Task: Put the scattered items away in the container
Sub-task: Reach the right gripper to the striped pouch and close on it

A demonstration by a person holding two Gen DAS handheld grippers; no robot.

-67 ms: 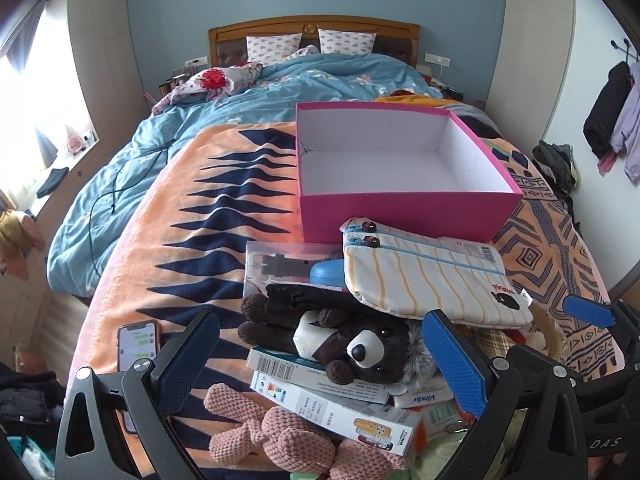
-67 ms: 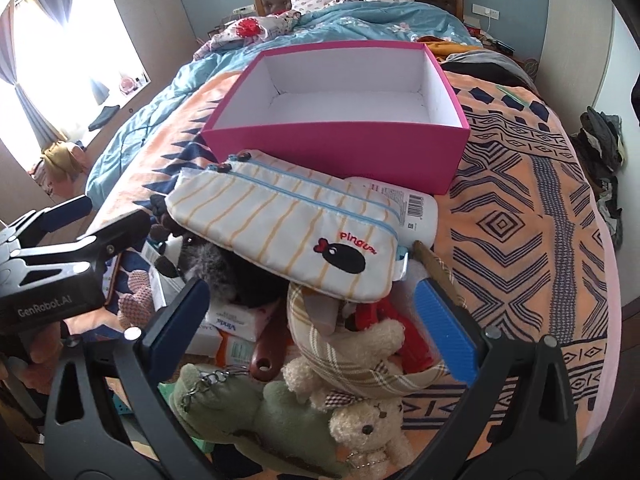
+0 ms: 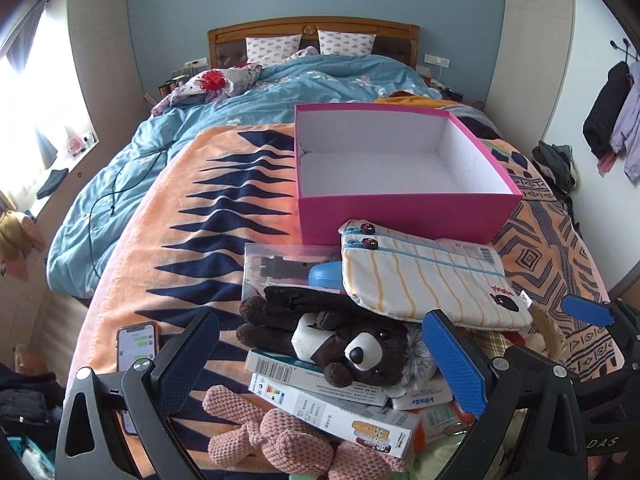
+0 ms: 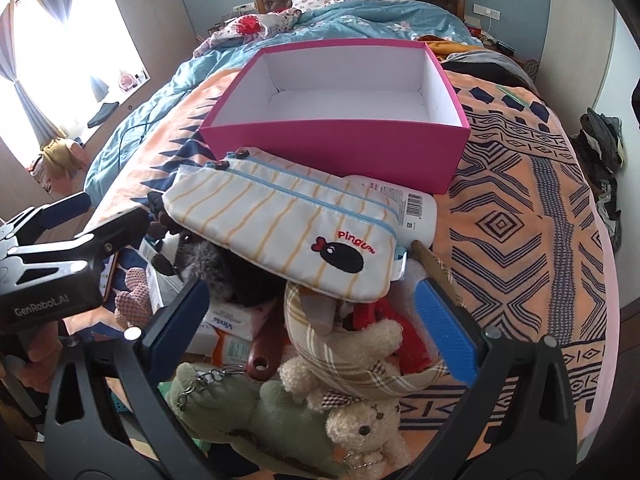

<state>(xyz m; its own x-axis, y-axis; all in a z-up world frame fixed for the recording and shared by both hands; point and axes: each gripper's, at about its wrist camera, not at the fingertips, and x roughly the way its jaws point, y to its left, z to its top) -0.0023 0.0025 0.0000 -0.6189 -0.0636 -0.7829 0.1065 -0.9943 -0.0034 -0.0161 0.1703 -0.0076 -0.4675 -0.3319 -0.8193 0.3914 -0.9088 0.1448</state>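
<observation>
An empty pink box (image 3: 404, 216) (image 4: 332, 148) stands on the bed behind a pile of items. A striped pencil pouch (image 3: 424, 276) (image 4: 280, 232) lies on top of the pile. Below it are a brown plush raccoon (image 3: 344, 344), carton boxes (image 3: 320, 400), a pink knitted toy (image 3: 264, 436), a cream teddy (image 4: 360, 420), a green plush (image 4: 256, 420) and a plaid pouch (image 4: 340, 356). My left gripper (image 3: 320, 364) is open over the raccoon. My right gripper (image 4: 312, 332) is open over the plaid pouch and teddy.
A phone (image 3: 136, 344) lies on the orange patterned blanket (image 3: 168, 264) at the left. A white bottle (image 4: 404, 208) lies by the box. A blue duvet (image 3: 280, 92) and pillows are behind. Clothes hang at the right wall (image 3: 616, 120).
</observation>
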